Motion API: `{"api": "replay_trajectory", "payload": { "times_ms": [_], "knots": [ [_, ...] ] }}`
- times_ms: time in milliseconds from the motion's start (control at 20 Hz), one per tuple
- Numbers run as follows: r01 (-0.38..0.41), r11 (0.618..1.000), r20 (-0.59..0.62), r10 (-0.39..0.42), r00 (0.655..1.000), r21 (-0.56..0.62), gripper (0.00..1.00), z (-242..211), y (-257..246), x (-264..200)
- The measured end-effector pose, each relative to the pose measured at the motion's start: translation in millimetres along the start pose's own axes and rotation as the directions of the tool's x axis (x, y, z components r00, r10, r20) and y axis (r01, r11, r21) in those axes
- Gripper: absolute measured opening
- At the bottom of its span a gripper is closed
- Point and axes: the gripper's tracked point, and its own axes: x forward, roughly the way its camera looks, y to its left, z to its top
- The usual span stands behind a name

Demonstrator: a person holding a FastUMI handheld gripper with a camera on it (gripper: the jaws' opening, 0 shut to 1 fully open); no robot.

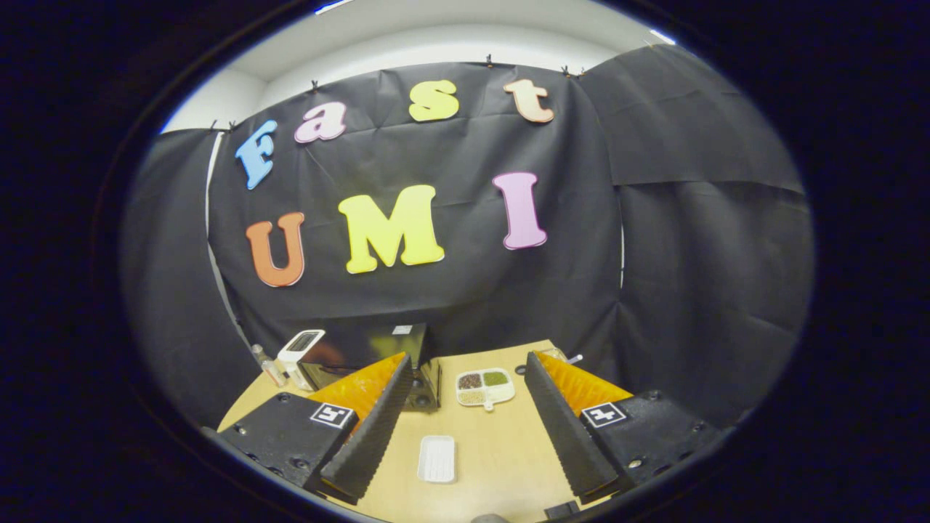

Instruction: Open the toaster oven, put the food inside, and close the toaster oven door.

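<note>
So we're hovering pretty high over the wooden surface (501,450) right now, looking down along the claw (465,428), which is sitting wide apart and gripping nothing at all.

Biggest thing out there is the toaster oven (378,349), a dark box sitting at the far left of the surface, partly tucked behind our left finger. From this angle we're not seeing the door well enough to call it open or closed, honestly. Just left of it there's a small white gadget with a dark screen (299,347).

Beyond the fingers, roughly centre, a white divided dish (485,386) is holding three little portions of something grainy, which we're guessing is the food. Closer in, between the fingers, a plain white rectangular tray (437,459) is lying flat.

Since the door is a mystery from here, we're thinking the smart thing is swinging left and lower to get the oven front squarely in sight before committing to anything. The dish looks shallow, so keeping it level matters.
</note>
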Motion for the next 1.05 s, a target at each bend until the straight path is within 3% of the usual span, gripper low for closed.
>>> {"api": "replay_trajectory", "payload": {
  "times_ms": [300, 550, 1050],
  "knots": [
    [-0.066, 0.997, 0.081, 0.069, 0.994, -0.048, 0.99, 21, 16, -3],
    [-0.108, 0.994, 0.060, 0.110, 0.992, -0.032, 0.99, 17, 31, 2],
    [-0.092, 0.995, 0.054, 0.094, 0.994, -0.027, 0.99, 13, 29, 1]
  ]
}}
